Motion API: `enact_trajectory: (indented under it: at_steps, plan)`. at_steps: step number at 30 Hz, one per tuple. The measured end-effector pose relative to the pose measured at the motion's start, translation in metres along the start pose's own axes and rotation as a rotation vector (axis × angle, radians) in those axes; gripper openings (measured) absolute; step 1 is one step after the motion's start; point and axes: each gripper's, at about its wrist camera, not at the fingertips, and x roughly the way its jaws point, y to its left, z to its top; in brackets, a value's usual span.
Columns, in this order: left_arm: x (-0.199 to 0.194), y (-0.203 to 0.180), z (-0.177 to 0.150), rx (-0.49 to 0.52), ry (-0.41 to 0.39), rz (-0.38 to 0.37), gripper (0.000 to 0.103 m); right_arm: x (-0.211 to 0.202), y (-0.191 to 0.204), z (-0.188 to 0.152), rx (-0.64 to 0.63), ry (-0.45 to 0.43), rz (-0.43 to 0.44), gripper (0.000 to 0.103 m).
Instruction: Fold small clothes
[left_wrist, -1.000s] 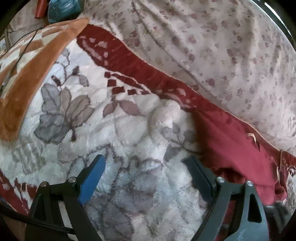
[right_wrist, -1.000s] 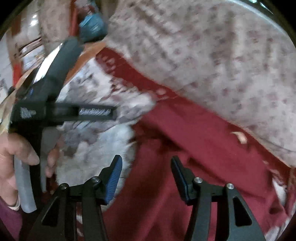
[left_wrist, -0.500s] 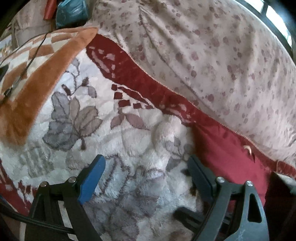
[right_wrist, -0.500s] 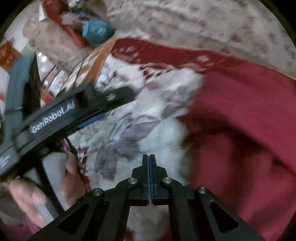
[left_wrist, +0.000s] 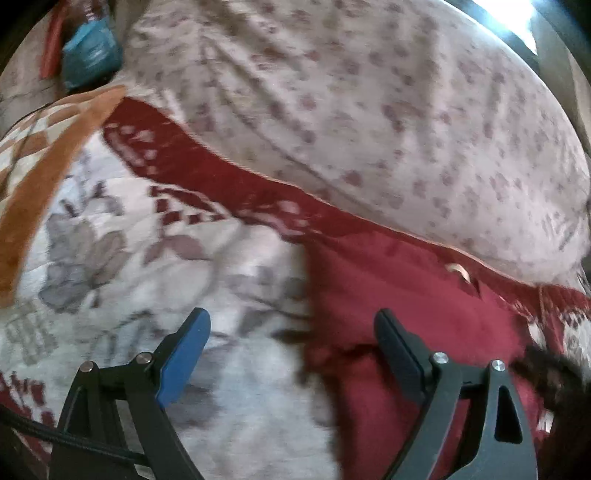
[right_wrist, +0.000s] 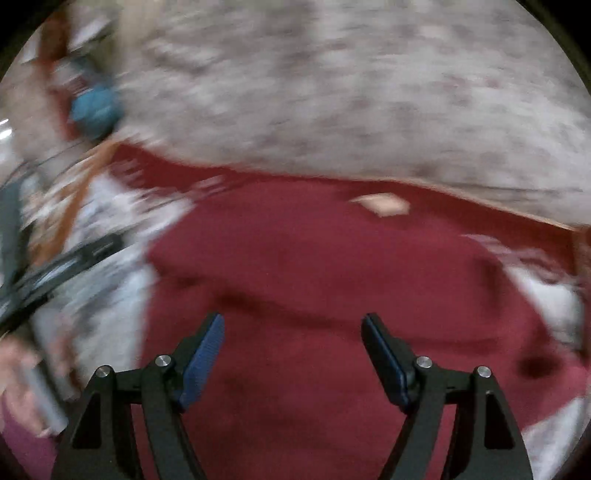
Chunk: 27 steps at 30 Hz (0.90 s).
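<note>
A dark red garment (left_wrist: 399, 295) lies spread on a fluffy floral blanket (left_wrist: 129, 258); a small pale label (left_wrist: 458, 268) shows near its far edge. My left gripper (left_wrist: 291, 328) is open over the garment's left edge, one finger above the blanket, the other above the red cloth. In the right wrist view, the red garment (right_wrist: 314, 280) fills the middle, with the label (right_wrist: 382, 204) at its far edge. My right gripper (right_wrist: 291, 332) is open and empty just above the cloth. The left gripper's frame (right_wrist: 55, 269) shows blurred at the left.
A beige flowered quilt (left_wrist: 369, 110) bulges behind the garment. An orange-and-white blanket (left_wrist: 40, 166) lies at the left. A blue packet (left_wrist: 92, 55) sits at the far left corner. A dark fuzzy thing (left_wrist: 554, 376) is at the right edge. Both views are motion-blurred.
My right gripper went from open to shut and is open again, now over the middle of the red garment. My left gripper stayed open and shifted right onto the garment's edge.
</note>
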Motion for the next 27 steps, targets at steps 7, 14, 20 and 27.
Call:
enact_trajectory:
  at_steps: [7,14,20,27]
  plan:
    - [0.039,-0.037,-0.01,0.093,0.102,0.01,0.089,0.045,-0.104,0.007,0.218,0.104,-0.147,0.08]
    - [0.048,-0.039,-0.02,0.117,0.12,0.036,0.09,-0.008,-0.123,0.019,0.1,0.01,-0.168,0.08]
    - [0.046,-0.031,-0.017,0.083,0.114,0.04,0.09,-0.014,-0.248,0.031,0.275,0.038,-0.451,0.086]
    - [0.049,-0.032,-0.014,0.08,0.101,0.06,0.09,0.036,-0.348,0.018,0.391,0.189,-0.62,0.073]
